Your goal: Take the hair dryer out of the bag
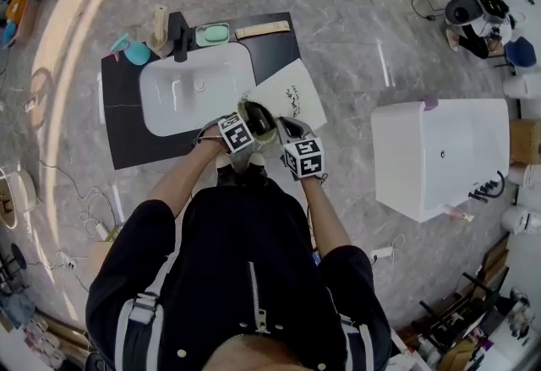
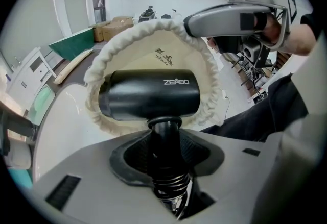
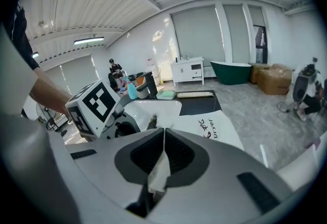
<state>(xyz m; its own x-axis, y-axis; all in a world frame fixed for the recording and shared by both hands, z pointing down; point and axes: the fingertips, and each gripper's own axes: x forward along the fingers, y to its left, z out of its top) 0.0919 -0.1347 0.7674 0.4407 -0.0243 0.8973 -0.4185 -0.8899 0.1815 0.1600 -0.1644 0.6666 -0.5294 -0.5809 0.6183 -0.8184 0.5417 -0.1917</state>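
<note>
A black hair dryer [image 2: 153, 94] sits in the mouth of a cream cloth bag [image 2: 209, 72], its body framed by the bag's gathered rim. My left gripper [image 2: 164, 136] is shut on the dryer's handle just below the body. In the head view both grippers meet over the counter's front edge: the left gripper [image 1: 248, 120] with the hair dryer [image 1: 258, 117], and the right gripper [image 1: 283, 131] beside it. My right gripper [image 3: 163, 139] is shut on a fold of the bag's white fabric [image 3: 159, 169]. The printed bag [image 3: 204, 127] lies beyond it on the counter.
A black counter [image 1: 127, 111] holds a white sink basin [image 1: 196, 90], a black faucet [image 1: 180, 35], a teal soap dish [image 1: 212, 35] and a teal bottle [image 1: 135, 52]. A white bathtub [image 1: 439, 154] stands to the right. Cables lie on the floor at the left.
</note>
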